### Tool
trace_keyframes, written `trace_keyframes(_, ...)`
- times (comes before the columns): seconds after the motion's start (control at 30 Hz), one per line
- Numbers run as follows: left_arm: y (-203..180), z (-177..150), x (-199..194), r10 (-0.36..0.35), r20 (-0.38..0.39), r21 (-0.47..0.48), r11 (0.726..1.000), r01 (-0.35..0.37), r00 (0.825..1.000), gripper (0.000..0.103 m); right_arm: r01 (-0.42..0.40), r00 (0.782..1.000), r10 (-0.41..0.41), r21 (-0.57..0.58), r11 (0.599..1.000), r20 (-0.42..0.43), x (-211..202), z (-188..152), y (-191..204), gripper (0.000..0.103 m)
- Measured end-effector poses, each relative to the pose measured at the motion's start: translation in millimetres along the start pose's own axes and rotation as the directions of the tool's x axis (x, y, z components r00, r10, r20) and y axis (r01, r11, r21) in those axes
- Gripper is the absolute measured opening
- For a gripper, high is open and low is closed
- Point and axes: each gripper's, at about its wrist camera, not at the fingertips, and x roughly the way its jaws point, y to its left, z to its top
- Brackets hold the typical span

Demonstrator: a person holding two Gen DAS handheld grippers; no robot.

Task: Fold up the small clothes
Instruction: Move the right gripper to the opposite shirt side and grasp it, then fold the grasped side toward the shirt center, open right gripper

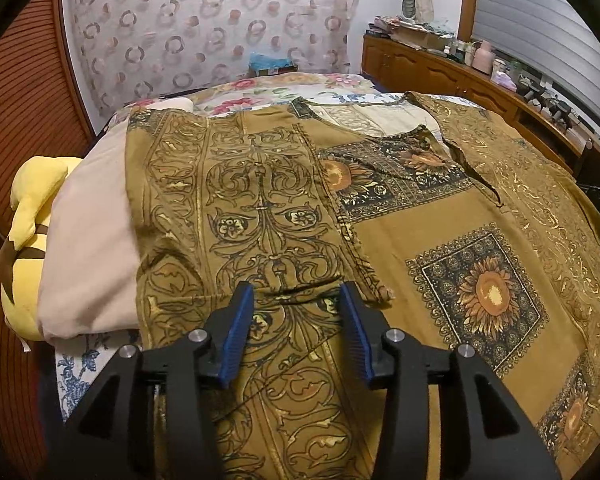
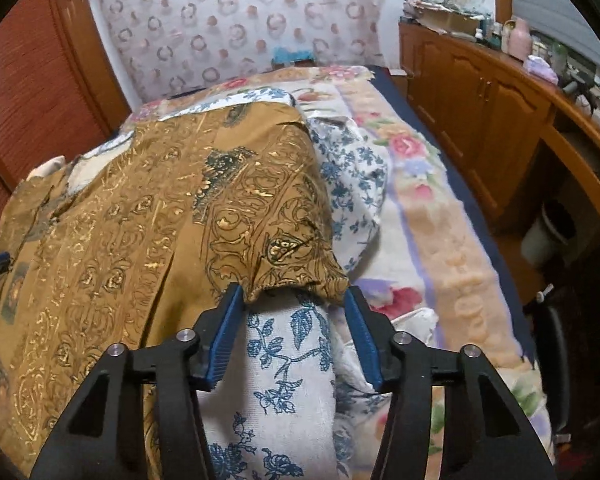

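A mustard-brown shirt (image 1: 440, 240) with sunflower squares and scroll print lies spread on the bed. One sleeve (image 1: 260, 208) is folded across its body. My left gripper (image 1: 296, 294) hovers open just above that sleeve's cuff edge, blue pads apart, nothing pinched. In the right wrist view the same shirt (image 2: 140, 220) fills the left half, and its other sleeve ends in a cuff (image 2: 296, 276) at the bed's right side. My right gripper (image 2: 293, 294) stands open with that cuff spanning the gap between its fingertips. Whether the pads touch the cuff is unclear.
A yellow plush toy (image 1: 28, 232) and a beige pillow (image 1: 88, 248) lie left of the shirt. A white cloth with blue flowers (image 2: 284, 360) and a floral blanket (image 2: 440, 220) cover the bed. A cluttered wooden cabinet (image 2: 480, 100) runs along the right; a pale bin (image 2: 548, 232) stands below it.
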Motion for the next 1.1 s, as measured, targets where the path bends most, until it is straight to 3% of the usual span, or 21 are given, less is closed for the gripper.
trace_keyframes(0.17,0.0,-0.1,-0.4,0.007,-0.001,-0.003,1.0,-0.007,1.0,0.047,0.042,0.999,-0.041,-0.069,0.997,0.011,-1.7,4.1,12.4,0.021)
trace_keyframes(0.33,0.2,-0.4,-0.7,0.017,-0.002,-0.008,1.0,-0.017,1.0,0.05,0.094,0.995,-0.087,-0.128,0.987,0.058,-9.4,10.7,23.8,0.007)
trace_keyframes(0.47,0.5,0.0,-0.8,0.02,-0.001,-0.011,1.0,-0.02,1.0,0.05,0.096,0.988,-0.076,-0.152,0.984,0.133,-22.1,21.8,36.6,0.005)
trace_keyframes(0.53,0.0,-0.7,-3.9,0.038,0.014,-0.012,0.999,-0.038,0.999,0.05,0.021,0.986,0.007,-0.164,0.986,0.167,-31.6,25.9,47.8,0.005)
trace_keyframes(0.7,-4.7,-0.6,-21.2,0.047,0.09,-0.017,0.999,-0.045,0.995,0.05,-0.05,0.983,0.091,-0.248,0.967,0.159,-34.7,20.7,88.1,0.005)
trace_keyframes(0.8,-11.1,1.6,-33.6,0.034,0.124,-0.015,0.999,-0.032,0.992,0.05,-0.023,0.988,0.065,-0.283,0.959,0.14,-28.9,11.9,103.7,0.005)
trace_keyframes(0.9,-16.4,4.6,-45.6,0.016,0.153,-0.008,1.0,-0.015,0.988,0.05,-0.015,0.99,0.049,-0.248,0.969,0.135,-26.8,12.5,95.0,0.005)
trace_keyframes(0.93,-19.3,6.2,-49.6,0.008,0.165,-0.007,1.0,-0.006,0.986,0.05,0.009,0.99,0.024,-0.23,0.973,0.139,-26.8,14.7,88.1,0.006)
trace_keyframes(1.03,-25.7,9.0,-60.0,-0.018,0.195,-0.013,1.0,0.021,0.981,0.05,0.082,0.988,-0.057,-0.172,0.982,0.142,-25.6,21.0,65.8,0.037)
trace_keyframes(1.1,-31.7,9.7,-65.2,-0.03,0.202,-0.014,0.999,0.034,0.979,0.05,0.106,0.988,-0.088,-0.14,0.985,0.128,-22.2,24.3,48.3,0.048)
